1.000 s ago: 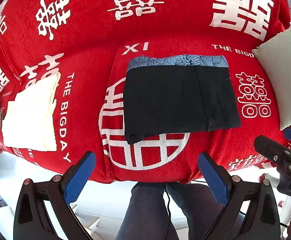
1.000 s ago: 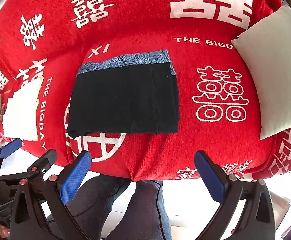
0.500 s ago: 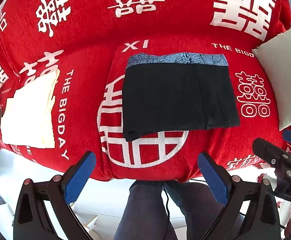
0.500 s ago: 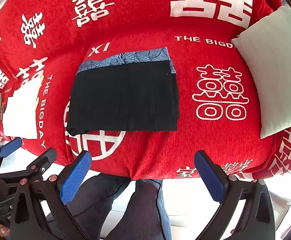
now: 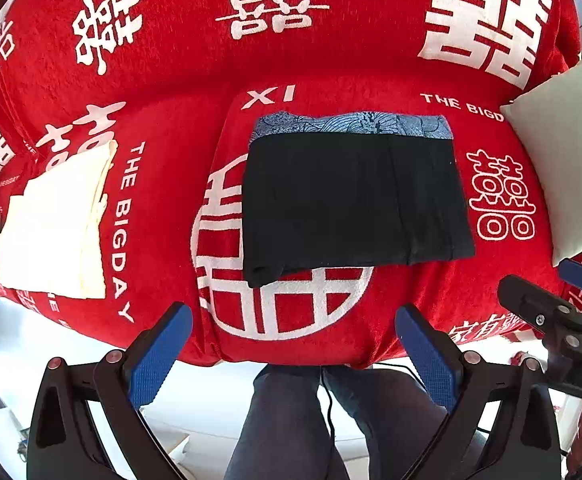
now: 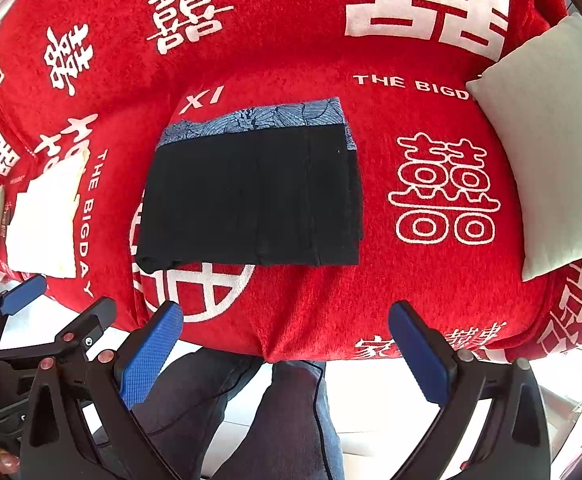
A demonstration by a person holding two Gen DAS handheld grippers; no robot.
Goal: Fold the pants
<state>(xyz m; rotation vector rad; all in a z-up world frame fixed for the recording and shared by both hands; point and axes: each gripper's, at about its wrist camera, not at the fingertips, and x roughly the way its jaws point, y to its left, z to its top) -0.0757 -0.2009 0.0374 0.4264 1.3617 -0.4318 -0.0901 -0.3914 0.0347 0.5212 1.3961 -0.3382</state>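
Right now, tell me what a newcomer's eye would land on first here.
The red cover printed with big white characters fills both views. The folded black pants lie at its centre, blue patterned waistband at the far edge. A cream folded cloth lies to the left, a pale cushion to the right.

The white pillow is cut off at the 3 o'clock edge. The right gripper is only partly seen in the left wrist view, its jaws being cropped there.
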